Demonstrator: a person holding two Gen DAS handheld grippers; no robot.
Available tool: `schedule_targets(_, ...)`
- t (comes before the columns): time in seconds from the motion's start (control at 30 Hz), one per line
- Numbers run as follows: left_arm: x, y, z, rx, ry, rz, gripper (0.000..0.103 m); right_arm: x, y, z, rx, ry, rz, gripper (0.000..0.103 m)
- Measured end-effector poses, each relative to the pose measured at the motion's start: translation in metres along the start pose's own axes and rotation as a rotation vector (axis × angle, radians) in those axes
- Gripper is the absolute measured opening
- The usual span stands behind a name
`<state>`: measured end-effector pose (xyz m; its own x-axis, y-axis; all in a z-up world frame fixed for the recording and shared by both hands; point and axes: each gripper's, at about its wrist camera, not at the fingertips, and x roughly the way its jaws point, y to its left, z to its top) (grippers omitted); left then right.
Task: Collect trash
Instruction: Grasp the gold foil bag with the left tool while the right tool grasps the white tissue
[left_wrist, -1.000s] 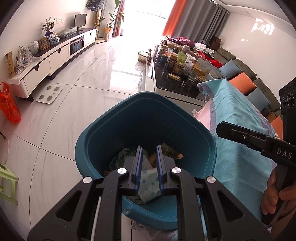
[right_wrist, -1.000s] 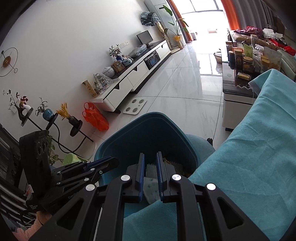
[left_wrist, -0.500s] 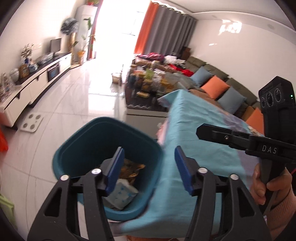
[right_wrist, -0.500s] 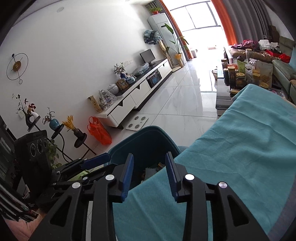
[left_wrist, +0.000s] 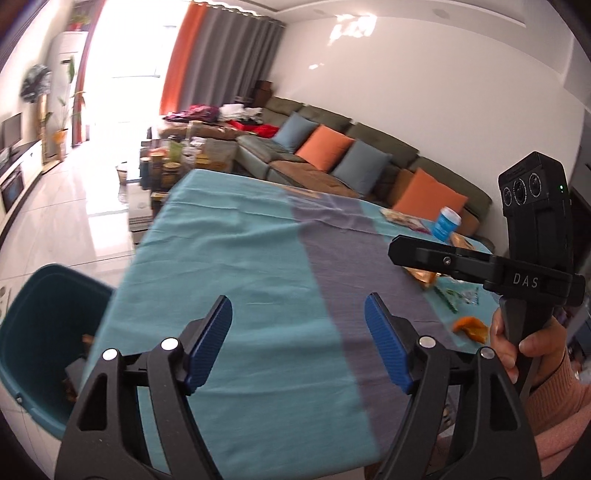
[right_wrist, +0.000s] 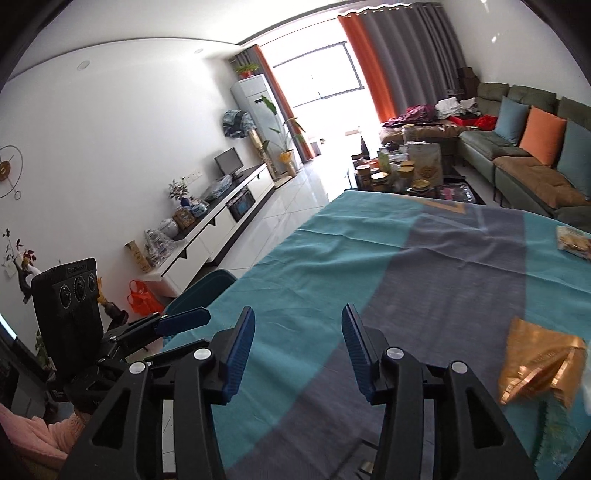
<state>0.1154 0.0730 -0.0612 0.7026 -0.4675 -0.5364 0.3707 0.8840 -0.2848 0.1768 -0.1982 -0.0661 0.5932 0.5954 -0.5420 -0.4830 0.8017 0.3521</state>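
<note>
The teal trash bin (left_wrist: 40, 325) stands on the floor at the table's left edge with scraps inside; its rim also shows in the right wrist view (right_wrist: 207, 288). My left gripper (left_wrist: 298, 336) is open and empty over the teal and grey tablecloth (left_wrist: 258, 266). My right gripper (right_wrist: 298, 350) is open and empty over the same cloth. Trash lies on the table's right side: a gold foil wrapper (right_wrist: 535, 362), an orange peel (left_wrist: 471, 326), a green wrapper (left_wrist: 452, 297), a blue cup (left_wrist: 447, 223) and a snack packet (right_wrist: 574, 242).
A coffee table (right_wrist: 410, 177) crowded with jars stands beyond the table's far end. A sofa (left_wrist: 332, 158) with orange and blue cushions runs along the right wall. A white TV cabinet (right_wrist: 221, 221) lines the left wall, with tiled floor between.
Both grippers let go of their tissues into the bin, opened wide, and swung right from over the bin to over the tablecloth.
</note>
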Motion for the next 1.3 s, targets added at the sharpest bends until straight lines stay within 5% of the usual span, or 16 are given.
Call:
schedule_targets(0.7, 0.114, -0.141, 0.011, 0.201, 0.169, -0.179, 0.070, -0.129, -0.151, -0.052, 0.237, -0.149, -0.343, 0.048)
schedule_targets(1.07, 0.170, -0.160, 0.017, 0.159, 0.283, -0.181, 0.064, -0.128, -0.207, -0.060, 0.333, -0.113, -0.397, 0.048)
schedule_targets(1.3, 0.191, -0.161, 0.017, 0.140, 0.340, -0.189, 0.051, -0.117, -0.222, -0.056, 0.362, -0.085, -0.398, 0.048)
